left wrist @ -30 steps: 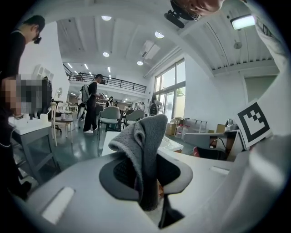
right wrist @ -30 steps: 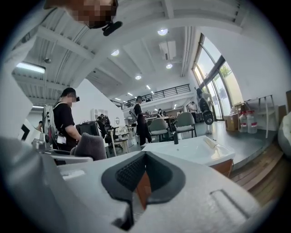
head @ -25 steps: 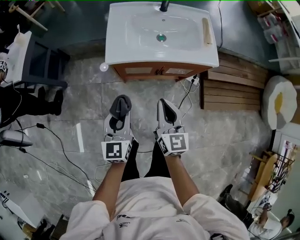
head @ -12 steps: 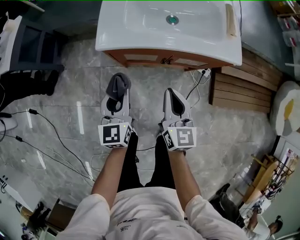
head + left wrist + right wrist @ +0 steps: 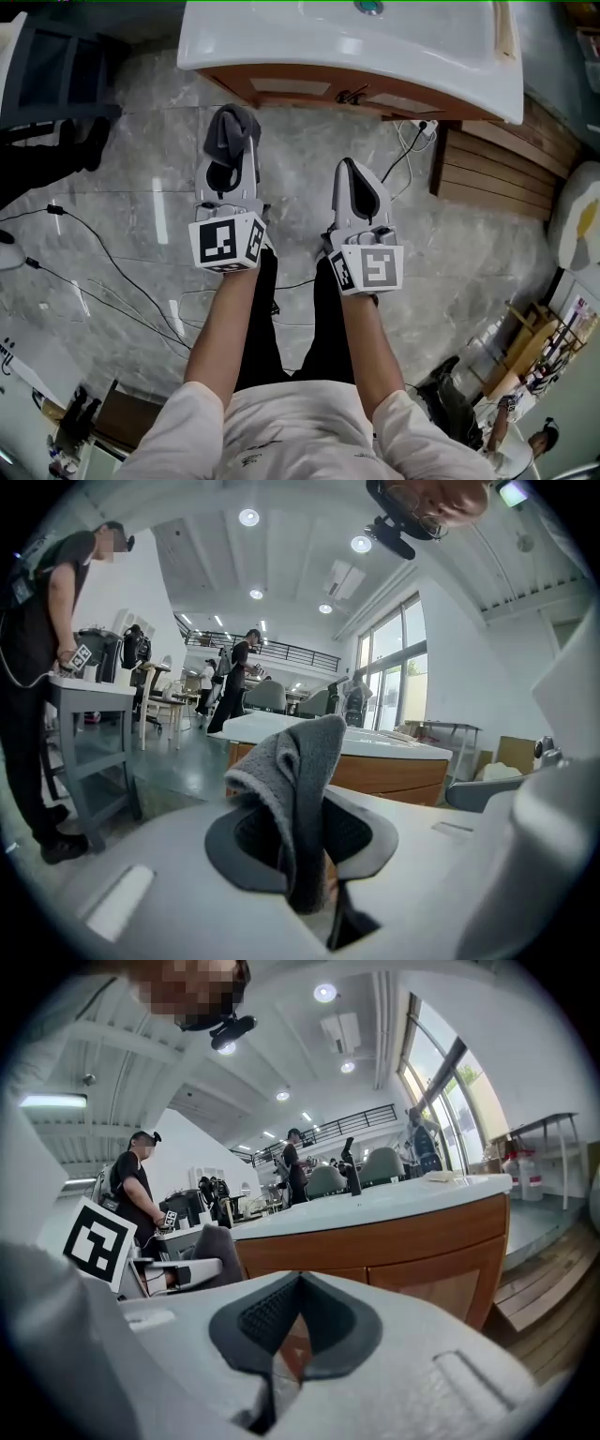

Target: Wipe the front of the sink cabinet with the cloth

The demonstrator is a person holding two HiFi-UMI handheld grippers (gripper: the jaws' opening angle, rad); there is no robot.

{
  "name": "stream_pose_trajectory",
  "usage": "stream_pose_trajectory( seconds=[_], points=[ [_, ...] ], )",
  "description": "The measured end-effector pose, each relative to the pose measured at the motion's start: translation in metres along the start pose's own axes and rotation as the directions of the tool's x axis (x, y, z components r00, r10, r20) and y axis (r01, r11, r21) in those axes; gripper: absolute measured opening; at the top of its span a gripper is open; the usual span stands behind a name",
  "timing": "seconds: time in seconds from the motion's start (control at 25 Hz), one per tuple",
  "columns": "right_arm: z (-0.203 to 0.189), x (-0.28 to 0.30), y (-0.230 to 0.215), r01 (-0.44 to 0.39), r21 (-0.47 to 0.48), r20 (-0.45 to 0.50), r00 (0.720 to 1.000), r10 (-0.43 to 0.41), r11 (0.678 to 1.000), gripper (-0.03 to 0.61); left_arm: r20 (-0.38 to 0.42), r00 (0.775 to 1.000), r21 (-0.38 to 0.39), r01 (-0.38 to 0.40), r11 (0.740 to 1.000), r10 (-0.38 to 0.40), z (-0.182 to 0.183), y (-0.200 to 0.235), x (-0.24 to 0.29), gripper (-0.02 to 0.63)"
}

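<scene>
Grey marbled floor point(image 5: 131, 187) spreads before the sink cabinet point(image 5: 319, 86). The cabinet's wooden front sits under a white basin point(image 5: 281, 37) with a drain point(image 5: 368, 7) in its bowl. A slatted wooden platform point(image 5: 487, 173) lies just right of the cabinet. The left gripper point(image 5: 228, 169) is clamped on the grey cloth point(image 5: 302, 789), near the cabinet front but apart from it. The right gripper point(image 5: 289, 1335), also apart from the cabinet, has its jaws together on nothing.

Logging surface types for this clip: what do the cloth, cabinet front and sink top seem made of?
Cloth: soft grey fabric, perhaps microfibre, from its nubby weave and limp folds. Cabinet front: smooth brown wood or wood-look veneer; grain unclear. Sink top: glossy white, likely ceramic, showing bright reflections.
</scene>
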State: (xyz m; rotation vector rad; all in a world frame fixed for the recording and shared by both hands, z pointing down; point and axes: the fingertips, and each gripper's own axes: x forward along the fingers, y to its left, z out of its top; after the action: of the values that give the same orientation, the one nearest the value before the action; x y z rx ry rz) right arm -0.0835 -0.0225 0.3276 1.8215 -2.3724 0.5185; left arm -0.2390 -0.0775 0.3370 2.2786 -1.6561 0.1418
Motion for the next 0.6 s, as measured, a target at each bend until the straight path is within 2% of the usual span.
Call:
stream_pose_trajectory(
  seconds=[0.6],
  points=[
    [-0.026,0.003,0.008,-0.014,-0.003,-0.003,1.0,0.014,1.0,-0.003,-0.004,0.997,-0.001,-0.077,0.997,0.077,-0.04,0.065,0.039,0.072]
  ],
)
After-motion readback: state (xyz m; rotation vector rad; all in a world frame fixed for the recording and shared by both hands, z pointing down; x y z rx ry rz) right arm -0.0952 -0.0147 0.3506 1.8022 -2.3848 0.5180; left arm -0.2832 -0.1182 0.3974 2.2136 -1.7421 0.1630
